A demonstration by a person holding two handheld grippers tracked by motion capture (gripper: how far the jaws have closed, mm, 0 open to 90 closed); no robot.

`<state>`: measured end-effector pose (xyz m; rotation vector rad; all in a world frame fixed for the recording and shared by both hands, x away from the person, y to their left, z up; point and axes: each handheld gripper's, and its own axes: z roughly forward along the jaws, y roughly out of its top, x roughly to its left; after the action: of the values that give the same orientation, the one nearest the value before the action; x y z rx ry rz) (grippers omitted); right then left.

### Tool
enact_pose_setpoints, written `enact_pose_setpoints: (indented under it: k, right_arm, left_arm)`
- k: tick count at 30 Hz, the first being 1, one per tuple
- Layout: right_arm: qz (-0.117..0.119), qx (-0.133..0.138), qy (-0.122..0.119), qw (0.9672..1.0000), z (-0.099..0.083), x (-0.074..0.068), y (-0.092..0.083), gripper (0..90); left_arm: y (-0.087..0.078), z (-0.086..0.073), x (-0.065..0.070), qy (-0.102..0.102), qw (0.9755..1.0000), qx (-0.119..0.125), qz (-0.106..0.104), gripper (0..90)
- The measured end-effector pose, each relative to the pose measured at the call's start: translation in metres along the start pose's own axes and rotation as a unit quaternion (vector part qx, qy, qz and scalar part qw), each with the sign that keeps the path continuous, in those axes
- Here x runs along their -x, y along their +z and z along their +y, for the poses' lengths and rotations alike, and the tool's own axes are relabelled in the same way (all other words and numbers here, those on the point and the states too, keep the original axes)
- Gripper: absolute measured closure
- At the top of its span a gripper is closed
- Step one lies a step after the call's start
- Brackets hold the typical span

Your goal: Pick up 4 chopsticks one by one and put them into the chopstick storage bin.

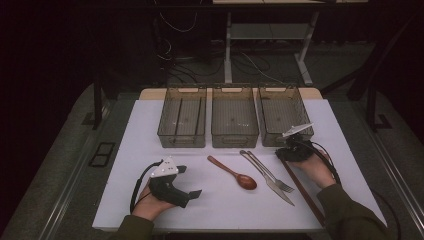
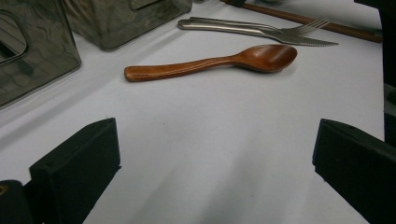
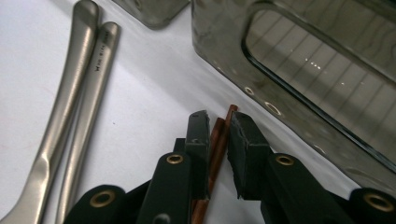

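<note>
While your right gripper (image 3: 218,123) sits at the right of the table, close in front of the right bin (image 3: 327,88), its jaws stand around the tips of two brown chopsticks (image 3: 219,140); the gap is narrow and the sticks lie side by side in it; the pads look to be on them, or all but on them, and from the right gripper view you cannot quite tell which, so count it as a light pinch; the sticks lie flat on the white table (image 1: 220,200), and in the high view they run from the gripper (image 1: 295,150) back toward you past your right hand (image 1: 316,170) as one long dark line (image 1: 305,192).

Your left gripper (image 1: 192,182) rests low at the near left, held in your left hand (image 1: 150,202); its jaws are wide apart with only bare table between them, as the left gripper view shows.

A wooden spoon (image 1: 233,173) lies in the middle of the table, bowl toward you; just to its right lie a fork (image 1: 267,172) and a knife (image 1: 270,182), touching along their handles; the chopsticks lie right of those, near but apart.

Three smoky clear bins stand in a row at the far side: left (image 1: 181,122), middle (image 1: 234,121) and right (image 1: 283,119).
</note>
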<state>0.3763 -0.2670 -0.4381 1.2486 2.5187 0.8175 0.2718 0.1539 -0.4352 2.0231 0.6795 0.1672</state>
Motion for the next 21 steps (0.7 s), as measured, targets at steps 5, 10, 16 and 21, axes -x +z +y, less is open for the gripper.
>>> enact_pose_setpoints:
  k: [5,10,16,21]
  right_arm:
    - [0.004,0.002,-0.009,0.9999,0.005,-0.004,0.005,78.1]
    - [0.013,0.004,-0.027,0.9996,0.013,-0.011,0.010,78.5]
    - [0.023,0.005,-0.058,0.9981,0.021,-0.020,0.017,79.2]
    - [0.034,0.005,-0.076,0.9965,0.026,-0.024,0.019,79.5]
  left_arm:
    - [0.000,0.000,0.000,0.000,1.0000,0.000,0.000,0.0]
    - [0.000,0.000,0.000,0.000,1.0000,0.000,0.000,0.0]
    - [0.000,0.000,0.000,-0.001,1.0000,0.001,0.000,0.0]
    - [0.000,0.000,0.000,-0.002,1.0000,0.001,-0.001,0.0]
